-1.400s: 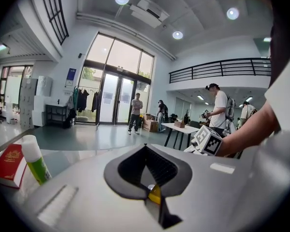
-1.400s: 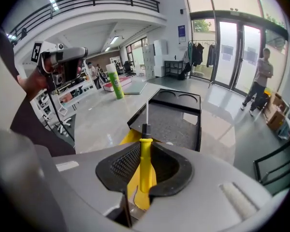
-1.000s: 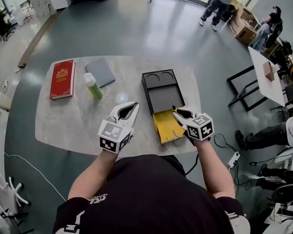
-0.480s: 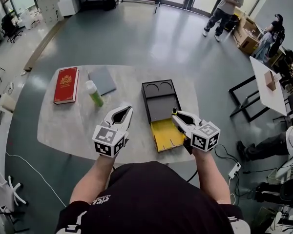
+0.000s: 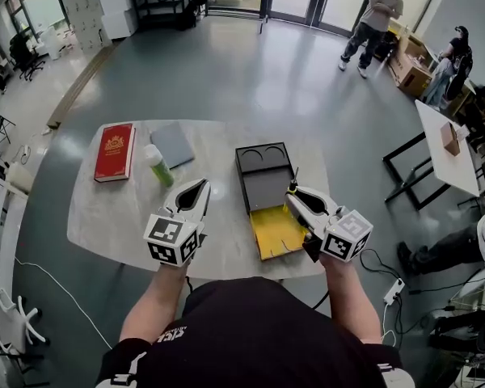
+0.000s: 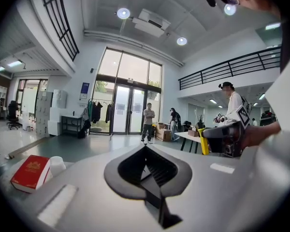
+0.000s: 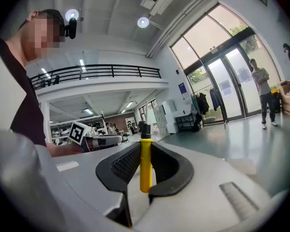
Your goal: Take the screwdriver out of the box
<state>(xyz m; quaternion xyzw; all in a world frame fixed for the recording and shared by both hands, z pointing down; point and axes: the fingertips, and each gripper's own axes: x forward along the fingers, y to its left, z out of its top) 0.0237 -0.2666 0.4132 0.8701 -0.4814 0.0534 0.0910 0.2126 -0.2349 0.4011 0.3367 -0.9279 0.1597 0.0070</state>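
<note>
The black box (image 5: pixel 263 175) lies open on the table, its yellow-lined half (image 5: pixel 276 231) nearest me. My right gripper (image 5: pixel 294 191) hangs above the box's right edge, shut on the yellow-handled screwdriver (image 5: pixel 293 186), whose dark shaft points up and away. In the right gripper view the yellow handle (image 7: pixel 145 166) stands upright, clamped between the jaws of that gripper (image 7: pixel 146 148). My left gripper (image 5: pixel 202 184) hovers left of the box, its jaw tips together with nothing in them; in the left gripper view this gripper (image 6: pixel 146 148) shows the same.
On the pale table (image 5: pixel 105 217) lie a red book (image 5: pixel 115 150), a green and white bottle (image 5: pixel 157 165) and a grey pad (image 5: pixel 172 142) to the left. A second table (image 5: pixel 444 148) stands right; people (image 5: pixel 372 14) stand far back. A cable and power strip (image 5: pixel 394 291) lie on the floor.
My right gripper has risen off the yellow-lined half with the screwdriver and tipped toward level. The left gripper rose a little. The head view shifted back.
</note>
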